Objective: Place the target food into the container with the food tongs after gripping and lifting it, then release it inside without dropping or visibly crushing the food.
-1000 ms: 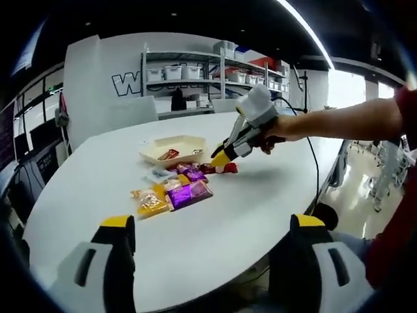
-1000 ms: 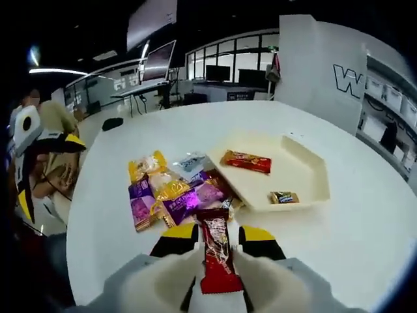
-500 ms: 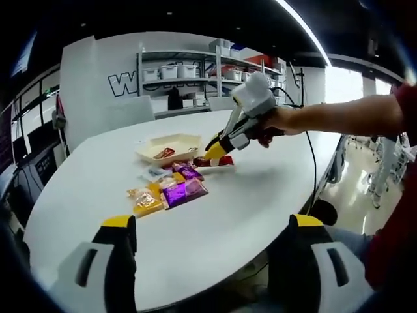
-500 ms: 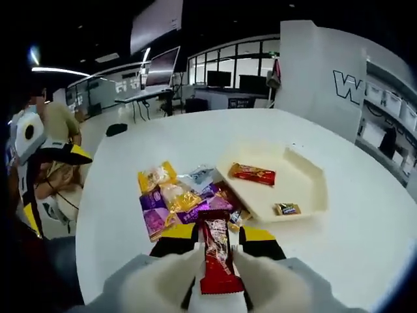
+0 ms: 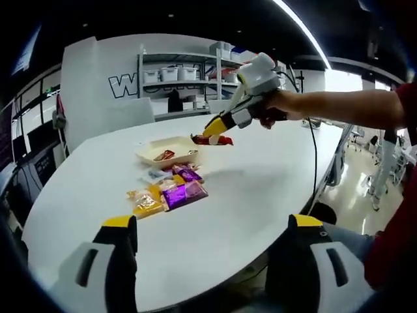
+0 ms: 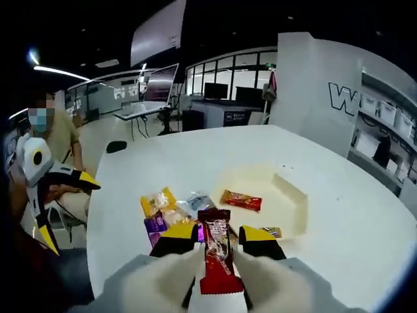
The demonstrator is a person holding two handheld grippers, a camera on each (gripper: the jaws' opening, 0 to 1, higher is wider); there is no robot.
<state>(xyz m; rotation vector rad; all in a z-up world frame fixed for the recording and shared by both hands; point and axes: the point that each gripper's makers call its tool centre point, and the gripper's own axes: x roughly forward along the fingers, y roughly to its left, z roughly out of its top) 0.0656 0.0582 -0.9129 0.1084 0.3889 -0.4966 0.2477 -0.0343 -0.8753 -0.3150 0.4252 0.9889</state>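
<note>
My right gripper (image 6: 217, 235) is shut on a red snack packet (image 6: 215, 255), held in the air above the table. In the left gripper view that right gripper (image 5: 212, 135) hangs over the near side of the cream tray (image 5: 144, 153), the red packet (image 5: 217, 139) sticking out of its jaws. The cream tray (image 6: 290, 199) holds a red-orange bar (image 6: 240, 200) and a small dark sweet (image 6: 272, 231). A pile of wrapped snacks (image 6: 163, 210), yellow and purple, lies on the table beside the tray. My left gripper (image 5: 210, 241) stands open near the table's front edge, nothing between its jaws.
The round white table (image 5: 247, 195) has free room right of the snack pile (image 5: 169, 193). Shelves with white bins (image 5: 172, 73) stand behind it. A person (image 6: 52, 140) stands at the left, with the left gripper (image 6: 45, 202) seen near them.
My right gripper has risen from the snack pile with the red packet and moved over the tray. The left gripper has stayed put.
</note>
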